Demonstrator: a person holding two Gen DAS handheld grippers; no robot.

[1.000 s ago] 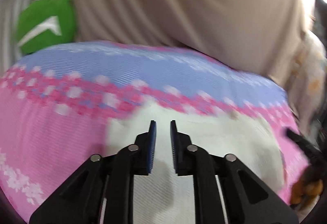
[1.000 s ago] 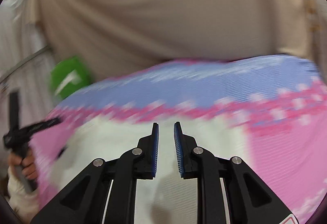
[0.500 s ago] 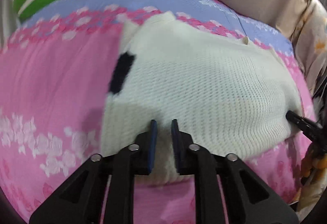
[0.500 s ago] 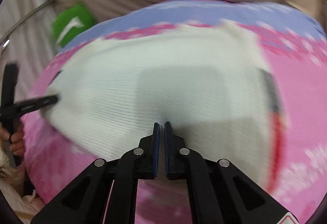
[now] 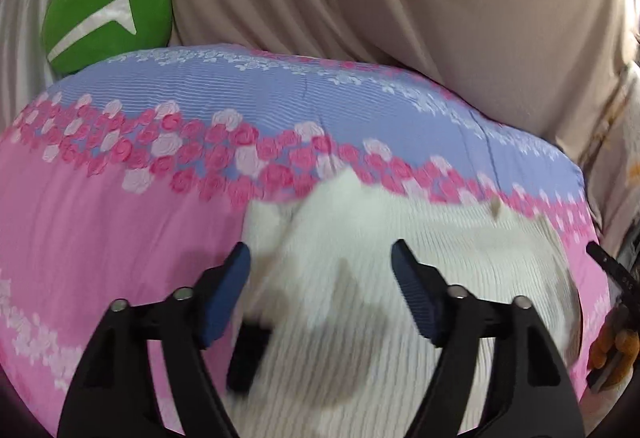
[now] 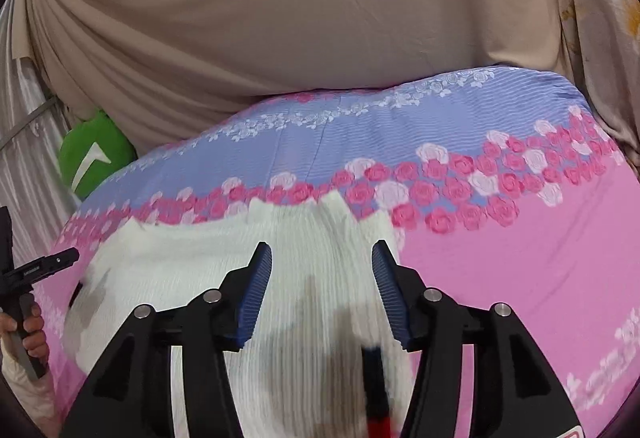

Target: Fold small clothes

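Left wrist view: the bedspread [image 5: 120, 238] offers open room leftward and ahead; the white knit garment [image 5: 400, 278] lies flat near its front edge. Left gripper [image 5: 320, 258] and right gripper [image 6: 322, 258] hover, jaws opening, pads clear of cloth. Judged: release underway; next fold needs a fresh edge grip.

The white knitted garment [image 5: 400, 278] was smeared by motion blur, its near edge cut off by the bottom of both views. A dark patch [image 5: 248, 354] on it was too blurred to identify. The right gripper [image 5: 608, 270] was clipped by the left view's edge, and the left gripper [image 6: 48, 264] by the right view's.
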